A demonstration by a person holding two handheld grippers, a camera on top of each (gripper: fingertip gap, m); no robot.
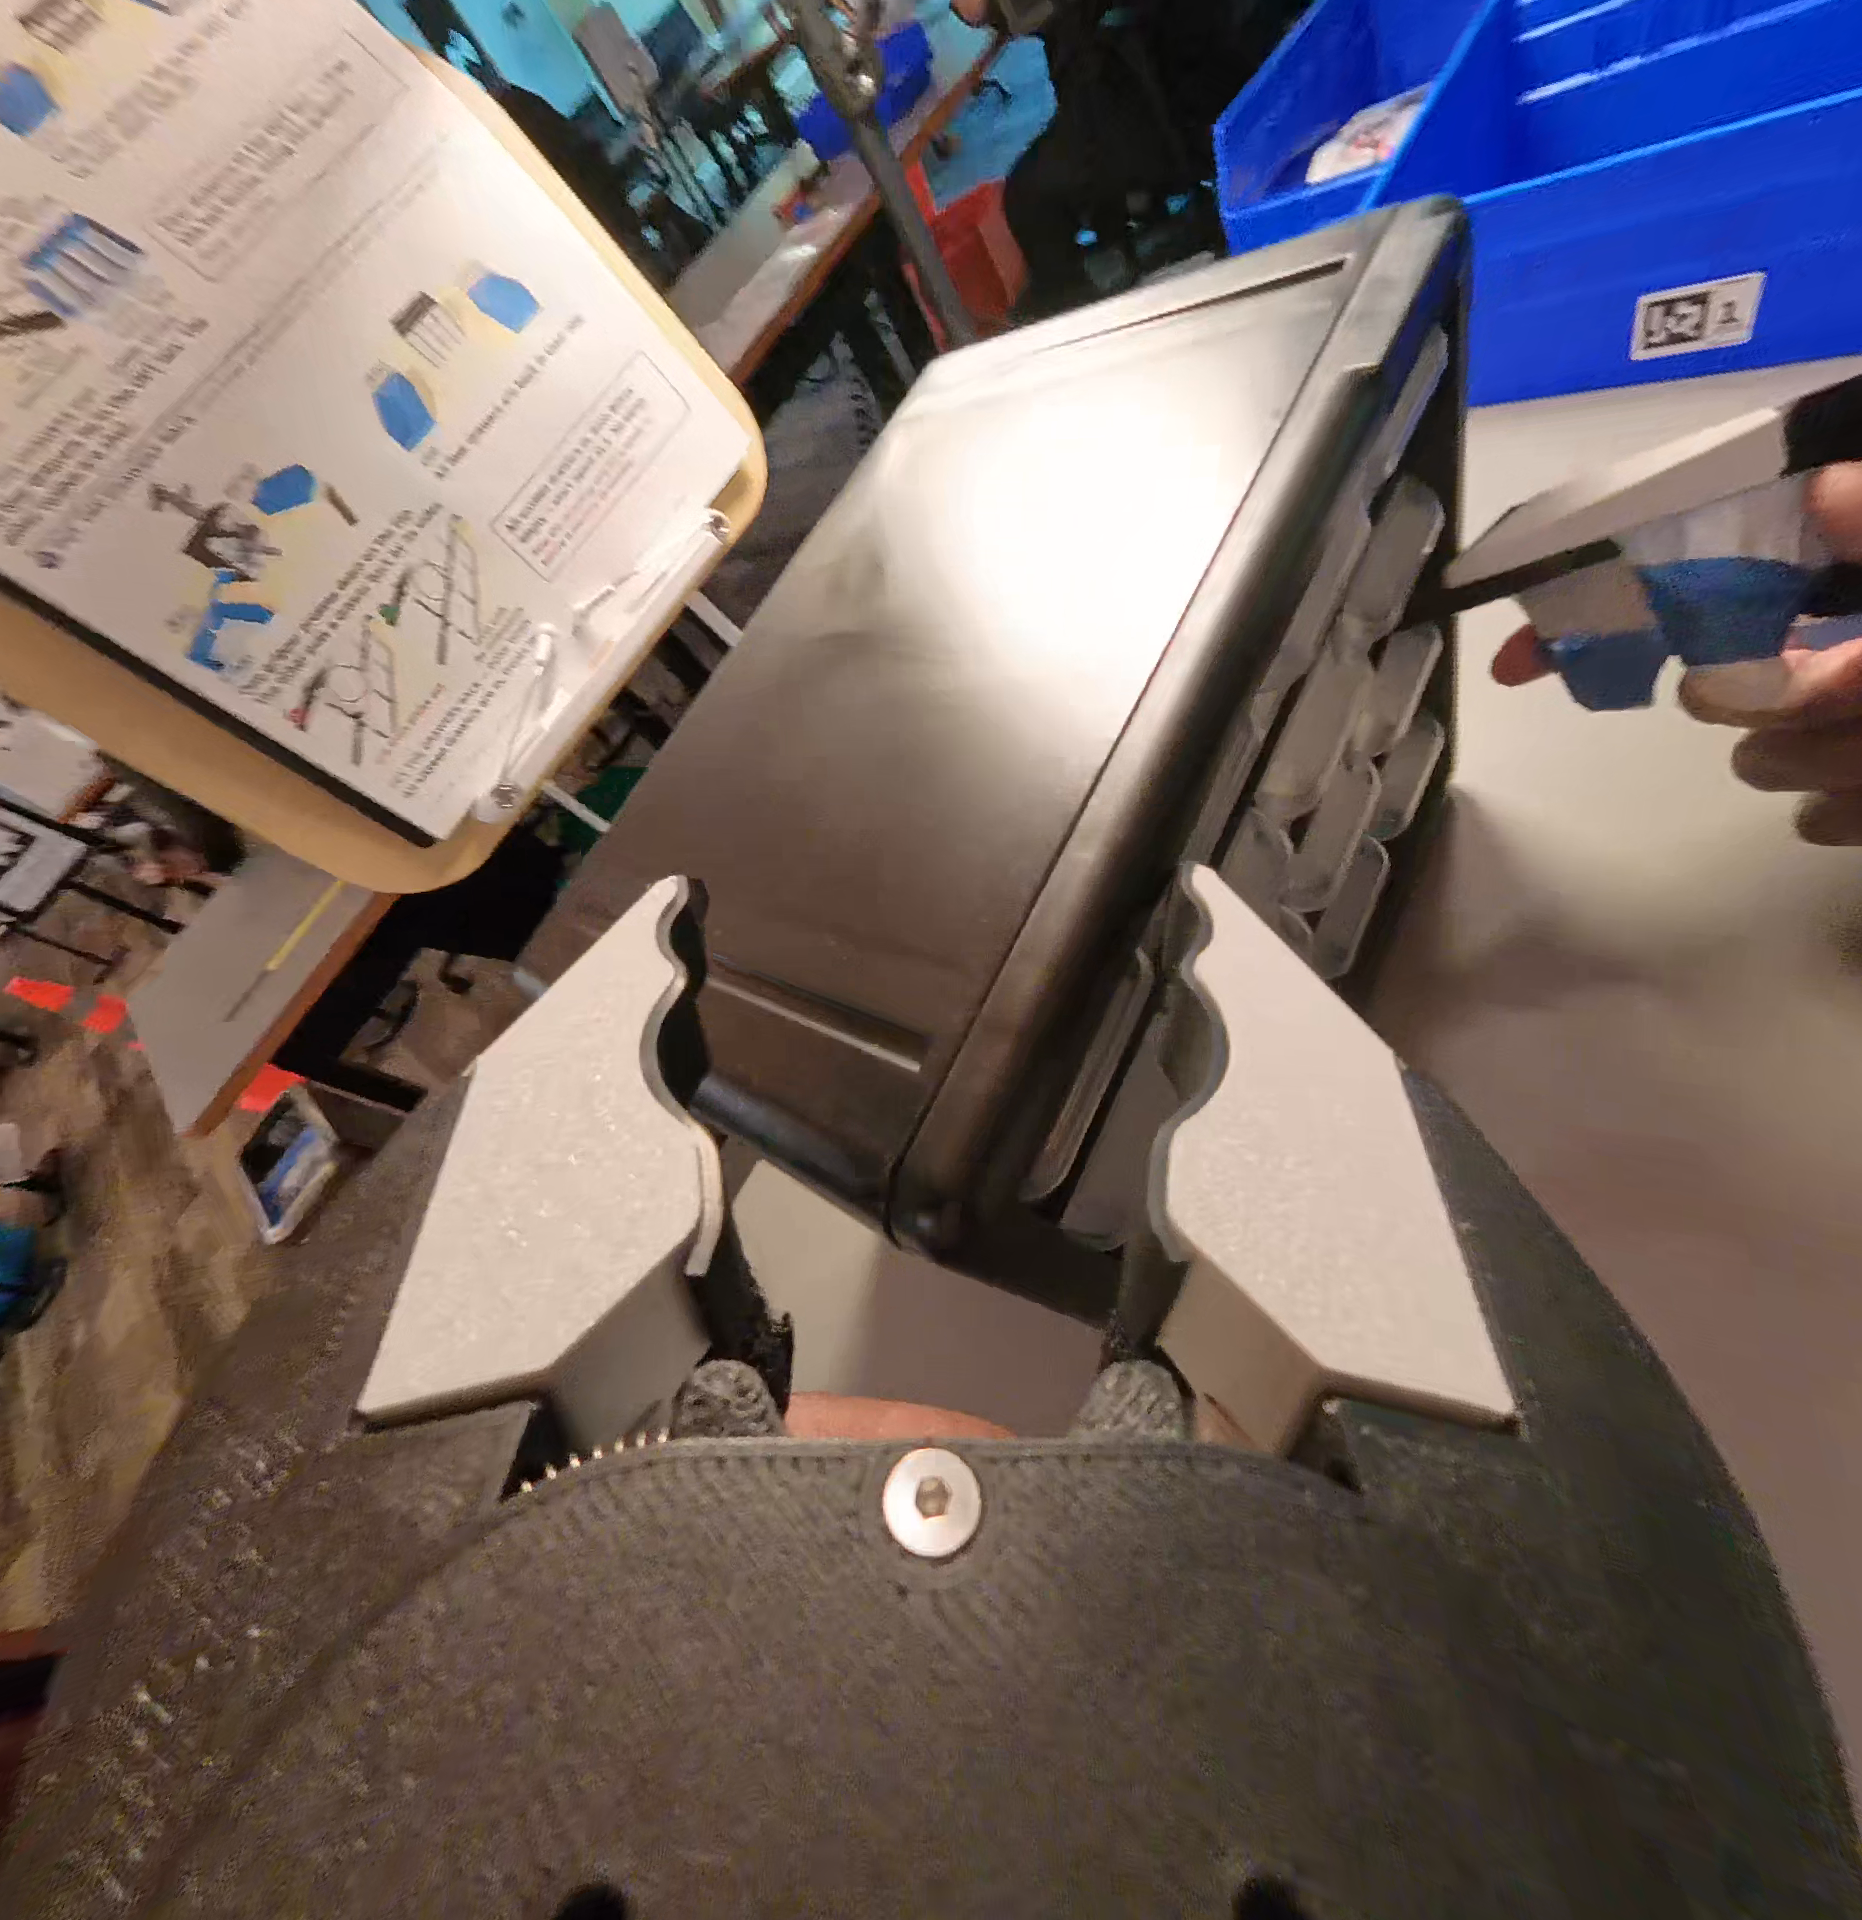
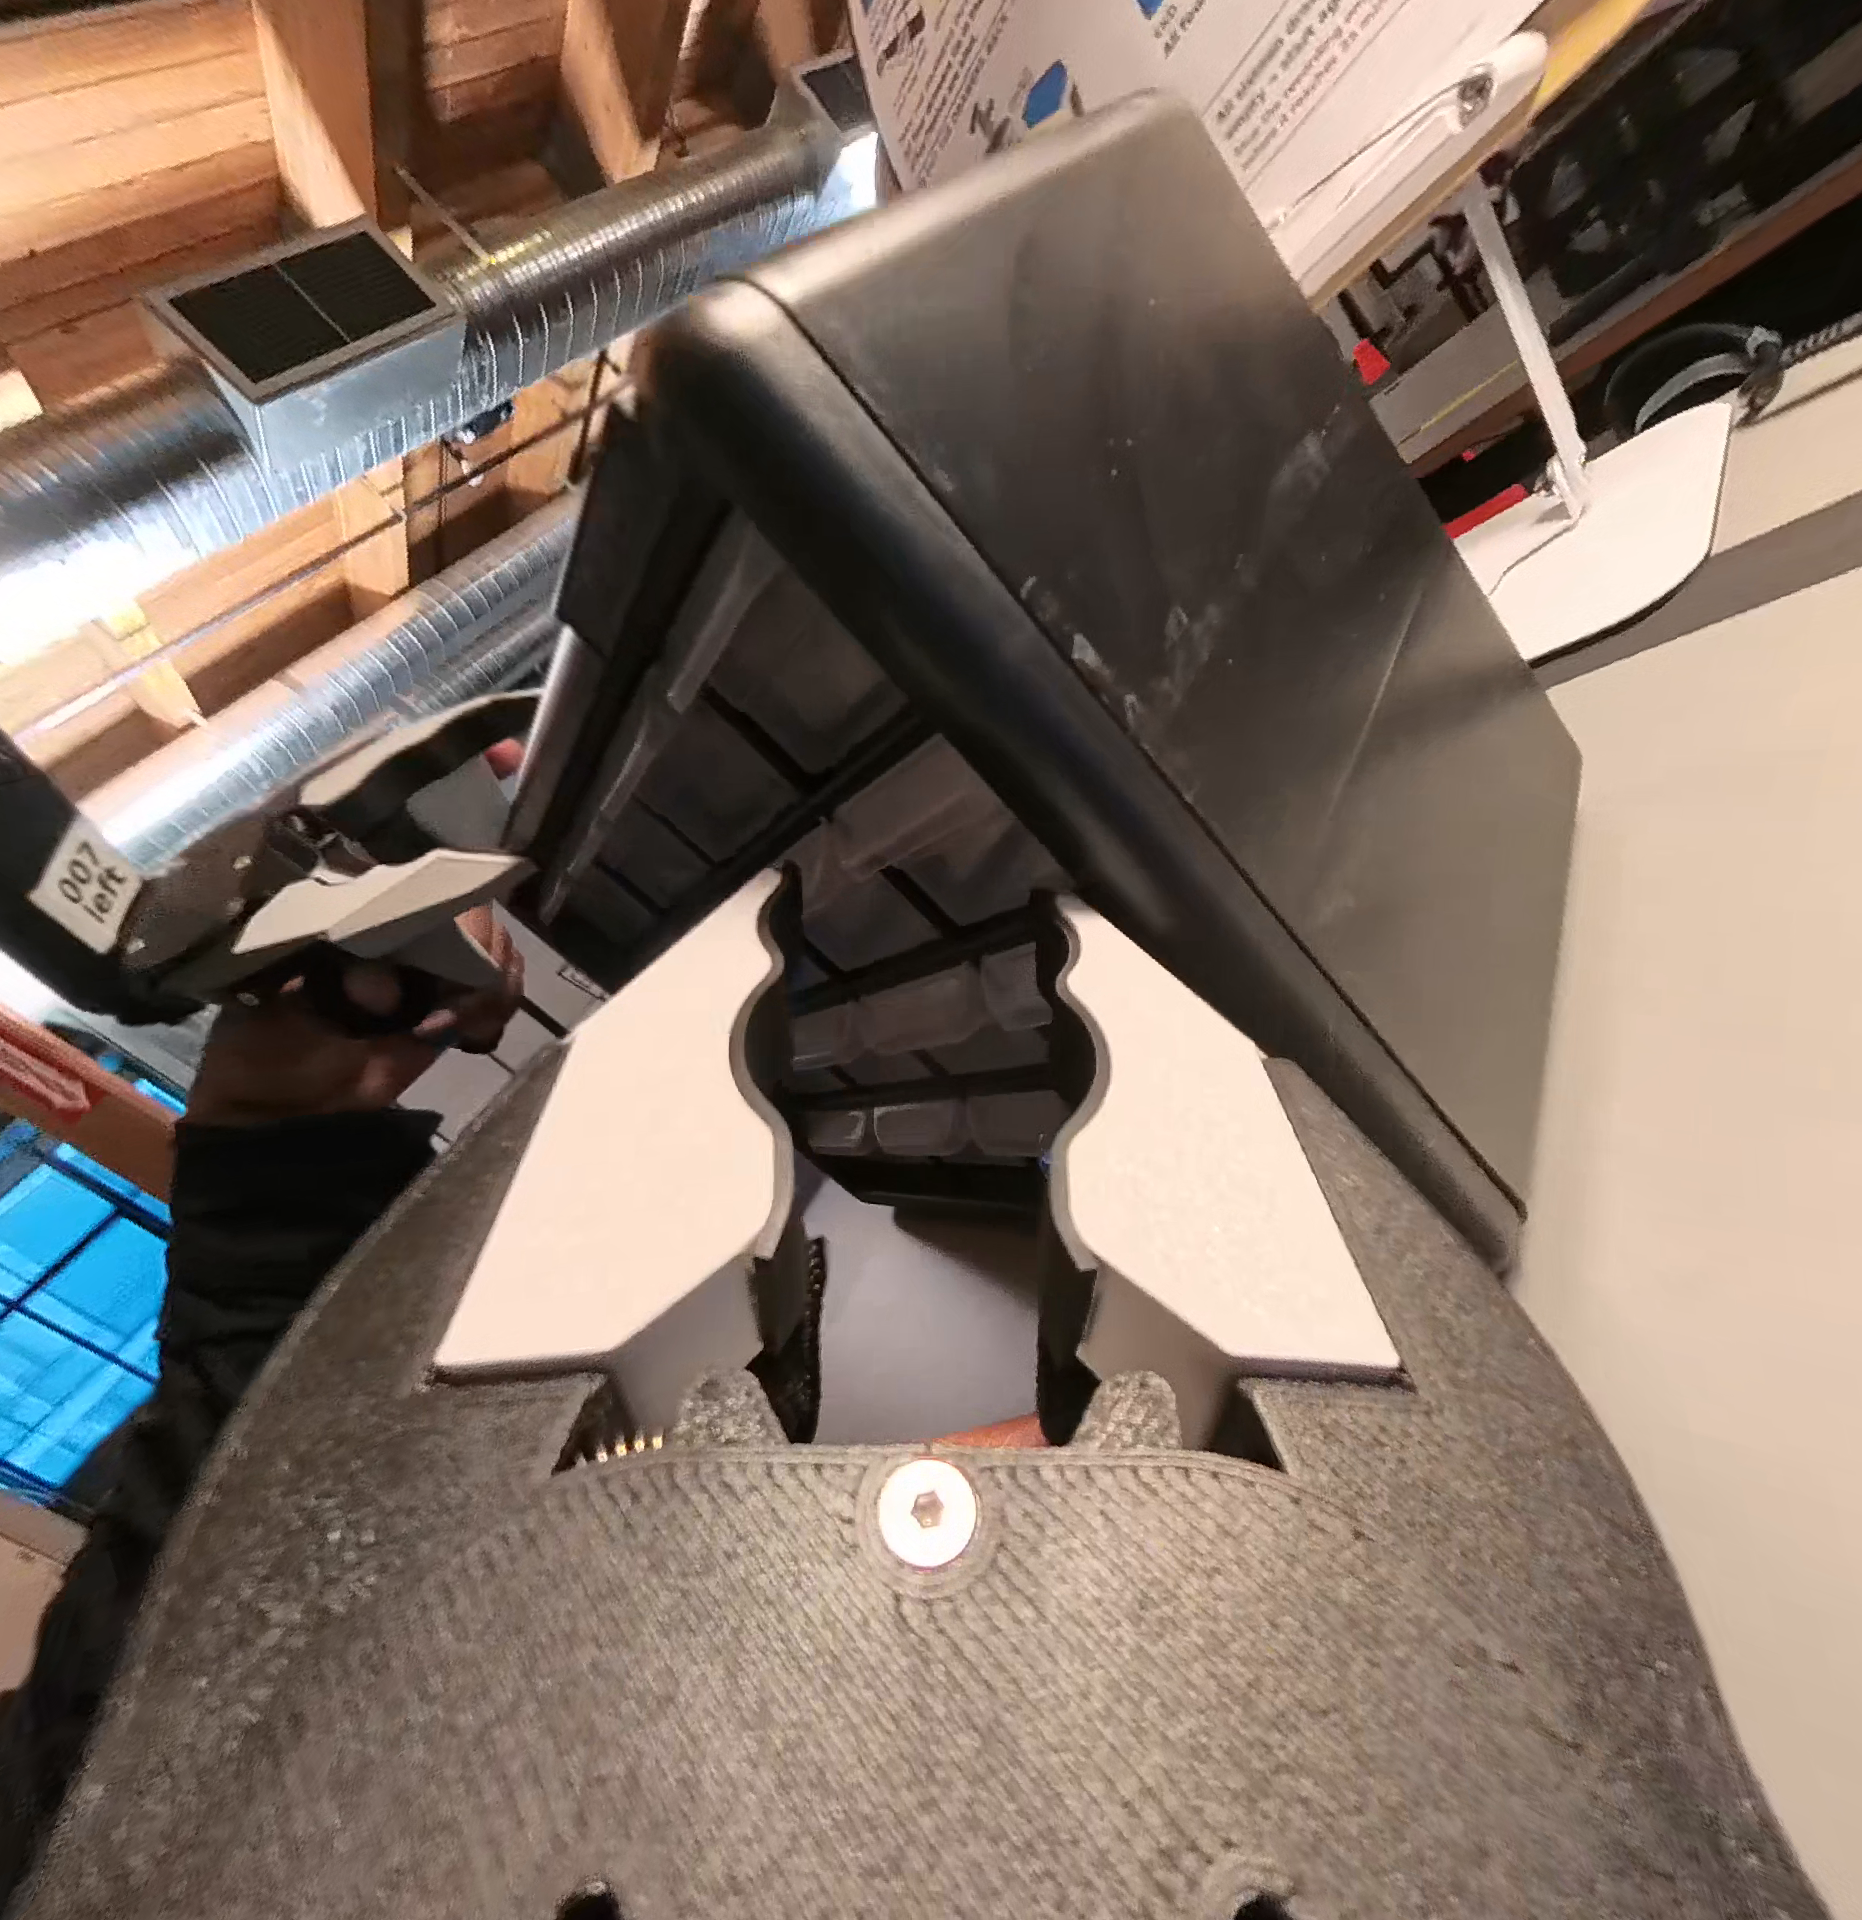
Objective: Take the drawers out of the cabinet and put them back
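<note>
Cabinet (image 1: 1010, 665): black, many small clear drawers (image 1: 1363, 727), standing on the pale surface (image 1: 1633, 1039)
Left tongs (image 1: 932, 1049): spread wide, straddling the cabinet's near corner edge — whether the pads press I cannot tell
Right tongs (image 2: 922, 1039): part-open, holding nothing, drawer fronts straight ahead between the fingertips
Nearer for a pull: right tongs — drawers face them
Drawer axis: judged to slide out toward the right tongs
</note>
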